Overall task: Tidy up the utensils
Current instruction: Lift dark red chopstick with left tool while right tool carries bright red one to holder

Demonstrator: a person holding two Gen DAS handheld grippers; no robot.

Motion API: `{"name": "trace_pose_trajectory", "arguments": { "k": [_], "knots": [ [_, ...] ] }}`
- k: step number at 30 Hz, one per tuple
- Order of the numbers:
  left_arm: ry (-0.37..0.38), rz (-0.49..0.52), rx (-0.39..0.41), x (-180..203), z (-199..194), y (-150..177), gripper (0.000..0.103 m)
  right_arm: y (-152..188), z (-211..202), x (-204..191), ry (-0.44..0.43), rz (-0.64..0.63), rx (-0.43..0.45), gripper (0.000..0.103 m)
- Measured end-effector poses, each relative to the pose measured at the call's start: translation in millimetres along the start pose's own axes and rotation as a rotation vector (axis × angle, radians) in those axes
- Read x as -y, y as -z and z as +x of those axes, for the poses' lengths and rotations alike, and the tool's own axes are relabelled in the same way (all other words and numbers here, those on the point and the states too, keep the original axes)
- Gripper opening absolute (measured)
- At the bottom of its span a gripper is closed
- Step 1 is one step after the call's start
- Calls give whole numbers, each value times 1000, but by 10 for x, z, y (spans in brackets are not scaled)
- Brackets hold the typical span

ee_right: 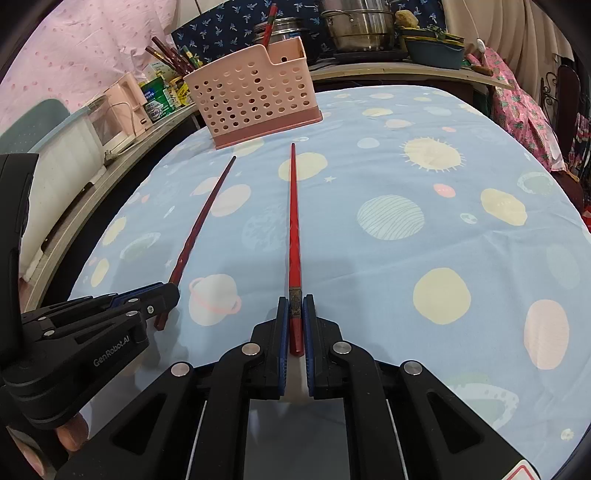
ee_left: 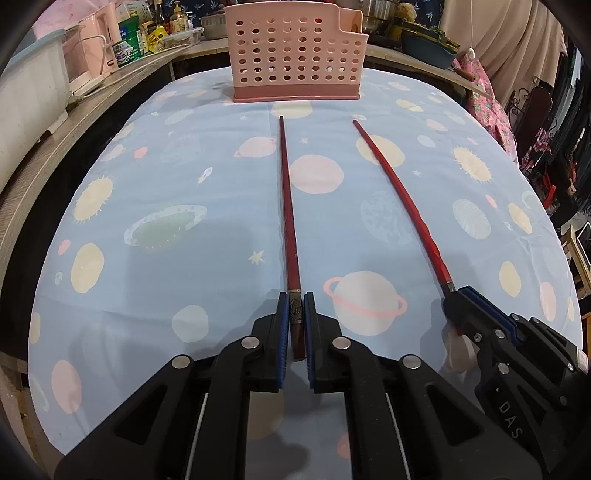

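My left gripper [ee_left: 296,301] is shut on the thick end of a dark red chopstick [ee_left: 287,206], which points away toward a pink perforated utensil basket [ee_left: 295,55] at the far end of the table. My right gripper [ee_right: 296,301] is shut on the thick end of a brighter red chopstick [ee_right: 294,221], also pointing toward the basket [ee_right: 251,99]. Each gripper shows in the other's view: the right one [ee_left: 458,295] at right, the left one [ee_right: 170,291] at left. Both chopsticks sit low over the cloth.
A light blue planet-print cloth [ee_left: 184,221] covers the table. A wooden shelf at left holds a pink appliance [ee_left: 92,51], jars and cans. Pots [ee_right: 354,26] and a cup of other chopsticks [ee_right: 173,59] stand behind the basket. Pink patterned fabric [ee_right: 517,110] hangs at right.
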State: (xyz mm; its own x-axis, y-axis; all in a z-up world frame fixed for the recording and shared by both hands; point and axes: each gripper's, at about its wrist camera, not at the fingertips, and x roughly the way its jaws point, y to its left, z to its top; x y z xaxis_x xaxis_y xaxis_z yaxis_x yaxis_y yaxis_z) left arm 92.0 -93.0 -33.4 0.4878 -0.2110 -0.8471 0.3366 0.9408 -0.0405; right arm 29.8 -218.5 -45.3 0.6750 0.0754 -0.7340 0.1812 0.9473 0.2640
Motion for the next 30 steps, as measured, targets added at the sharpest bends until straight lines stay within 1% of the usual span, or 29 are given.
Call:
{"name": "trace_pose_trajectory", "arguments": {
  "k": [4, 9, 15, 21, 27, 30],
  "knots": [
    [1, -11, -4, -30, -24, -5, 7, 9, -18, -12, -1, -3, -1, 7],
    [3, -23, 16, -103, -148, -45, 7, -39, -117, -46, -14, -11, 18, 7],
    [18, -53, 84, -244, -442, -187, 7, -211, -332, -69, -32, -7, 78, 7],
    [22, -79, 165, -377, -765, -407, 7, -513, -615, -103, -47, -14, 169, 7],
    [14, -98, 258, -517, -1080, -739, 7, -954, -875, -125, -71, -10, 269, 7],
    [11, -106, 301, -568, -1209, -938, 7, -1163, -958, -136, -96, -4, 303, 7]
  ]
}}
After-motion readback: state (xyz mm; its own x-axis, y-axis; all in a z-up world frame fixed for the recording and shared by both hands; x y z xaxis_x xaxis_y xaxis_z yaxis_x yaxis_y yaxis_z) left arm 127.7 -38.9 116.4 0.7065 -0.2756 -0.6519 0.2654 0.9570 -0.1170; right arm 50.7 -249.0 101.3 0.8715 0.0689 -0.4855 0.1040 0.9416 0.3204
